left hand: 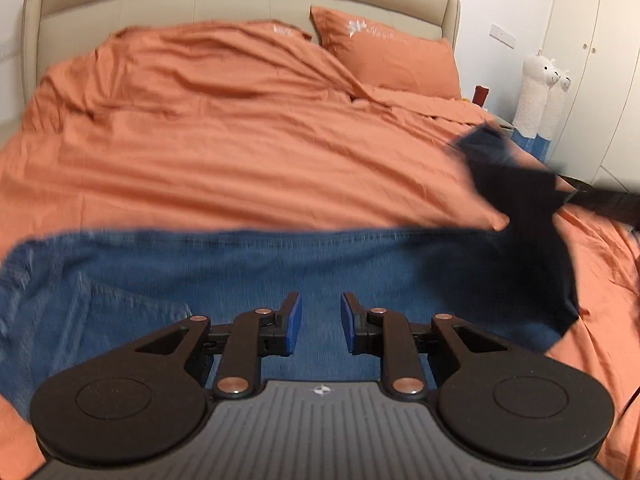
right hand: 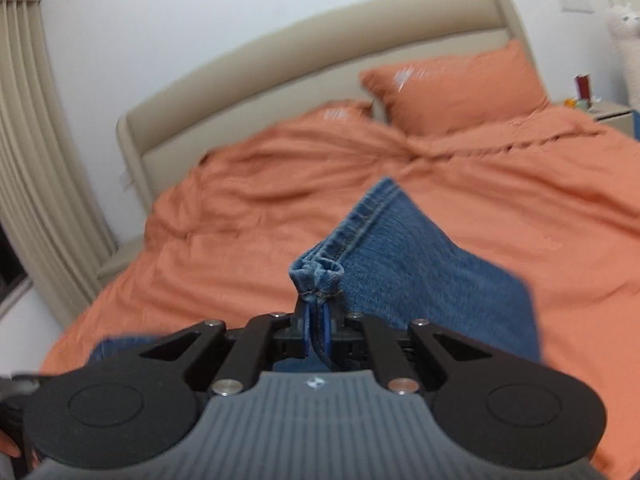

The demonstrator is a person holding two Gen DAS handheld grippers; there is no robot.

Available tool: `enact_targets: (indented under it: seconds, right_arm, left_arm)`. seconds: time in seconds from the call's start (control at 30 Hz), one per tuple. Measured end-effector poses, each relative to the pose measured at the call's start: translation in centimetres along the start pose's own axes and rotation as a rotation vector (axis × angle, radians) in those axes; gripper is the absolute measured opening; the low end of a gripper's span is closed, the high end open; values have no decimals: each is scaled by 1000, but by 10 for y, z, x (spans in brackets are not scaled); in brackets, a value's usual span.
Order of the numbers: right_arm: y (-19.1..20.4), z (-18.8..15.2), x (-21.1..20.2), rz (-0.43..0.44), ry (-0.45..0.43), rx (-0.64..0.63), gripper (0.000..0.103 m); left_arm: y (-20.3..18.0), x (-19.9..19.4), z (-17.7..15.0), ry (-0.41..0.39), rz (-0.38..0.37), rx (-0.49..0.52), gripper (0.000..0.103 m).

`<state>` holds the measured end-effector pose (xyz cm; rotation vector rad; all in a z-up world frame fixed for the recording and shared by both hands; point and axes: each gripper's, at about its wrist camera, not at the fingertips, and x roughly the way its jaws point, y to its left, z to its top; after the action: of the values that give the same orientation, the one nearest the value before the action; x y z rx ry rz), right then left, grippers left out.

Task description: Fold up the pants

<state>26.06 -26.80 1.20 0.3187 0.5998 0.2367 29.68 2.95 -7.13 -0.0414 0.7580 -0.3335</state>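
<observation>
Blue denim pants (left hand: 200, 276) lie across the orange bed in the left wrist view. My left gripper (left hand: 320, 322) is open and empty, just above the denim. In the right wrist view my right gripper (right hand: 317, 320) is shut on a bunched hem of the pants (right hand: 400, 264) and holds it lifted above the bed. The right gripper shows as a dark blurred shape (left hand: 520, 216) at the right of the left wrist view, over the denim's right end.
The bed has an orange duvet (left hand: 240, 140), orange pillows (left hand: 392, 56) and a beige headboard (left hand: 240, 4). A plush alpaca (left hand: 538, 92) and a nightstand (right hand: 612, 114) stand at the right. Curtains (right hand: 36, 160) hang on the left.
</observation>
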Motion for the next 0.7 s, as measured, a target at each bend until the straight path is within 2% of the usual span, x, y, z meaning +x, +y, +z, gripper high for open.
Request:
enact_targets:
  seconds: [0.1,0.17,0.23,0.27,0.4,0.53,0.6,0.7]
  right_arm:
    - [19,-57,40,10,136,-57,2]
    - [28,-92,58,-18,223,-119,2]
    - [26,-115,68,-36,275,-146,5]
    - [24,-121,68,-33,290,-143,10]
    - [25,-124,61,19,311,-156,24]
    - [27,-117,49,78,346,-175,25]
    - [20,-104,37,58,304,-195,26]
    - [-6,-84,26,2,252,-197,27]
  left_arm:
    - [11,7,-17,38,-35,-39,27]
    - [15,14,-26,63,-71,-70,27]
    - [18,21,-33,86,-129,-101,27]
    - [19,25,-34,94,-161,-116,30]
    - [16,45,-31,107,-258,-168,41]
    - [10,74,-20,113,-348,-228,58]
    - [8,91,-15,110,-375,-256,62]
    - [7,121,-7,120,-389,-310,64]
